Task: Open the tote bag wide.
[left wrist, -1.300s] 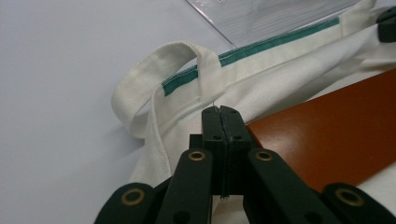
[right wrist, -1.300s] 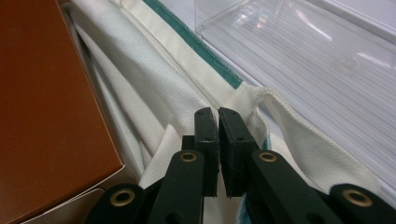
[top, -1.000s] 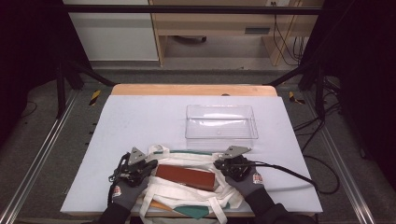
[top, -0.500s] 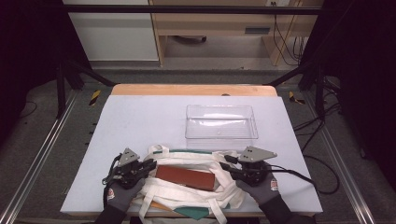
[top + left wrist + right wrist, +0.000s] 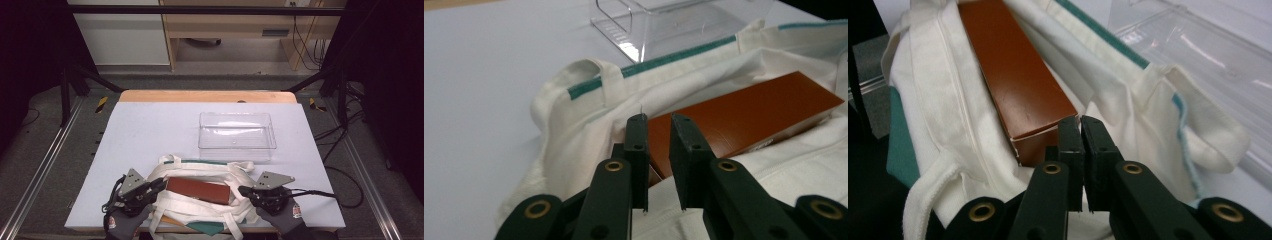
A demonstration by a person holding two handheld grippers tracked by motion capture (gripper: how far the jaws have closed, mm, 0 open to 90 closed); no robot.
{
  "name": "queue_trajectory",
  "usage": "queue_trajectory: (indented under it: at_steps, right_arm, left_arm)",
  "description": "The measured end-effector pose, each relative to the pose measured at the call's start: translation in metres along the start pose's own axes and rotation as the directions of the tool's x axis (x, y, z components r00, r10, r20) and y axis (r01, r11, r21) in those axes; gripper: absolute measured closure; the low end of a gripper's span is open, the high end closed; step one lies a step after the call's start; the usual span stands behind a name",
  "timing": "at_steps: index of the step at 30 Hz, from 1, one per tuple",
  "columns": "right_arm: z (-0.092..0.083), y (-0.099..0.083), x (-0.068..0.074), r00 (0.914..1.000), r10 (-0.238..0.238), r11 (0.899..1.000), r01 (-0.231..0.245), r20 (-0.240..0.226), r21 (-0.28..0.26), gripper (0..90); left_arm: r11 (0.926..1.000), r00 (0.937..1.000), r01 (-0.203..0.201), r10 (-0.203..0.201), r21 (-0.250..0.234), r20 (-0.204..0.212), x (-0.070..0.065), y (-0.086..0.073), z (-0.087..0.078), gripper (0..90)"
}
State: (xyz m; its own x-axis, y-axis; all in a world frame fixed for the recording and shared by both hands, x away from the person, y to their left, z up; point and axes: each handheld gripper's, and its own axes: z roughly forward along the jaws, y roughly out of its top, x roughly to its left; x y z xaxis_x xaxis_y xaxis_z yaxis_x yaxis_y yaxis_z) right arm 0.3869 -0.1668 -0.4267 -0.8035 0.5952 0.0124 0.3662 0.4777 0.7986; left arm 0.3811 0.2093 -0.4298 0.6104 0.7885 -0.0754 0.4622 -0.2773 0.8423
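- White cloth bag (image 5: 200, 172) with teal trim lies bunched at the table's (image 5: 150, 130) near edge, about 6 o'clock in the high view; part hangs over the edge.
- Brown box (image 5: 197, 190) rests in the bag's open mouth, long side across, slightly tilted.
- Left gripper (image 5: 159, 184) at 7 o'clock, tips at the bag's left rim, just beside the box end. In the left gripper view its jaws stand a narrow gap apart, just been closing; nothing visibly pinched, box (image 5: 744, 115) behind the gap.
- Right gripper (image 5: 241, 190) at 5 o'clock, tips at the bag's right rim. In the right gripper view its jaws are pressed together, just closed; cloth between them cannot be told.
- Clear plastic tray (image 5: 236, 135) sits at 12 o'clock from the bag, just beyond it.
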Motion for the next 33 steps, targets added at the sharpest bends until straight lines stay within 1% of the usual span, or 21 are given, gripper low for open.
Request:
queue_trajectory:
  at_steps: [1, 4, 8, 9, 11, 12, 16, 18, 19, 20, 21, 22, 23, 24, 25, 27, 28, 29, 30, 31, 33]
  right_arm:
    - [0.003, -0.002, 0.001, 1.0000, -0.002, 1.000, 0.002, -0.006, 0.020, 90.0]
    - [0.007, -0.003, 0.002, 1.0000, -0.001, 0.999, 0.001, -0.001, 0.044, 90.0]
    - [0.007, -0.004, 0.001, 1.0000, 0.002, 0.999, -0.002, 0.004, 0.047, 90.0]
    - [0.006, -0.005, -0.001, 0.9998, 0.021, 0.999, -0.021, -0.005, 0.042, 90.0]
    - [0.006, -0.006, -0.002, 0.9994, 0.033, 0.999, -0.033, -0.005, 0.042, 90.0]
    - [0.005, -0.007, -0.004, 0.9991, 0.042, 0.998, -0.043, 0.002, 0.043, 90.0]
    - [0.004, -0.008, -0.004, 0.9990, 0.044, 0.998, -0.044, 0.001, 0.040, 90.0]
    - [0.004, -0.009, -0.004, 0.9992, 0.039, 0.998, -0.039, 0.007, 0.051, 90.0]
    - [0.004, -0.009, -0.004, 0.9992, 0.039, 0.998, -0.039, 0.007, 0.051, 90.0]
    - [0.004, -0.009, -0.004, 0.9992, 0.039, 0.998, -0.039, 0.010, 0.053, 90.0]
    - [0.006, -0.010, -0.004, 0.9992, 0.038, 0.997, -0.039, 0.014, 0.061, 90.0]
    - [0.006, -0.011, -0.004, 0.9993, 0.033, 0.997, -0.034, 0.017, 0.067, 90.0]
    - [0.008, -0.011, -0.004, 0.9992, 0.034, 0.997, -0.035, 0.020, 0.074, 90.0]
    - [0.009, -0.012, -0.003, 0.9991, 0.033, 0.996, -0.035, 0.026, 0.085, 90.0]
    - [0.009, -0.012, -0.003, 0.9991, 0.033, 0.996, -0.035, 0.026, 0.085, 90.0]
    - [0.012, -0.015, -0.003, 0.9985, 0.034, 0.993, -0.039, 0.043, 0.114, 90.0]
    - [0.014, -0.017, -0.003, 0.9982, 0.032, 0.992, -0.038, 0.052, 0.122, 90.0]
    - [0.015, -0.018, -0.003, 0.9980, 0.038, 0.991, -0.044, 0.051, 0.123, 90.0]
    - [0.015, -0.018, -0.003, 0.9980, 0.038, 0.991, -0.044, 0.051, 0.123, 90.0]
    - [0.017, -0.024, -0.009, 0.9958, 0.086, 0.990, -0.089, 0.033, 0.105, 90.0]
    - [0.017, -0.025, -0.010, 0.9957, 0.085, 0.990, -0.088, 0.037, 0.108, 90.0]
  left_arm:
    - [0.9996, 0.9999, -0.015, 0.015, 0.024, 0.005, -0.003, -0.002, 0.003, 79.7]
    - [0.9993, 0.9997, -0.020, 0.020, 0.031, 0.013, -0.007, -0.003, 0.004, 80.7]
    - [0.9985, 0.9991, -0.039, 0.038, 0.039, 0.021, -0.012, -0.004, 0.005, 81.4]
    - [0.9977, 0.9989, -0.043, 0.042, 0.052, 0.020, -0.014, -0.005, 0.005, 81.8]
    - [0.9976, 0.9991, -0.038, 0.037, 0.057, 0.021, -0.014, -0.006, 0.005, 82.6]
    - [0.9968, 0.9993, -0.031, 0.029, 0.074, 0.025, -0.013, -0.009, 0.003, 84.2]
    - [0.9945, 0.9996, -0.025, 0.024, 0.101, 0.018, -0.016, -0.014, 0.002, 85.6]
    - [0.9898, 0.9990, -0.044, 0.044, 0.135, 0.006, -0.022, -0.019, 0.000, 86.4]
    - [0.9898, 0.9990, -0.044, 0.044, 0.135, 0.006, -0.022, -0.019, 0.000, 86.5]
    - [0.9867, 0.9984, -0.057, 0.057, 0.152, -0.001, -0.025, -0.021, 0.000, 86.5]
    - [0.9845, 0.9982, -0.058, 0.059, 0.165, -0.004, -0.027, -0.023, 0.001, 87.0]
    - [0.9790, 0.9980, -0.060, 0.062, 0.195, -0.007, -0.029, -0.027, 0.003, 87.2]
    - [0.9790, 0.9980, -0.060, 0.062, 0.195, -0.007, -0.029, -0.027, 0.003, 87.4]
    - [0.9741, 0.9984, -0.054, 0.057, 0.219, -0.008, -0.028, -0.030, 0.007, 87.4]
    - [0.9741, 0.9984, -0.054, 0.057, 0.219, -0.008, -0.028, -0.030, 0.007, 87.6]
    - [0.9721, 0.9992, -0.038, 0.040, 0.231, 0.000, -0.026, -0.031, 0.009, 87.6]
    - [0.9717, 0.9992, -0.039, 0.040, 0.233, -0.001, -0.025, -0.031, 0.009, 87.7]
    - [0.9673, 0.9988, -0.046, 0.049, 0.249, -0.005, -0.026, -0.033, 0.011, 87.8]
    - [0.9673, 0.9988, -0.046, 0.049, 0.249, -0.005, -0.026, -0.033, 0.011, 87.8]
    - [0.9654, 0.9987, -0.047, 0.050, 0.256, -0.004, -0.026, -0.033, 0.013, 87.8]
    - [0.9660, 0.9988, -0.045, 0.048, 0.255, -0.004, -0.025, -0.033, 0.013, 87.8]
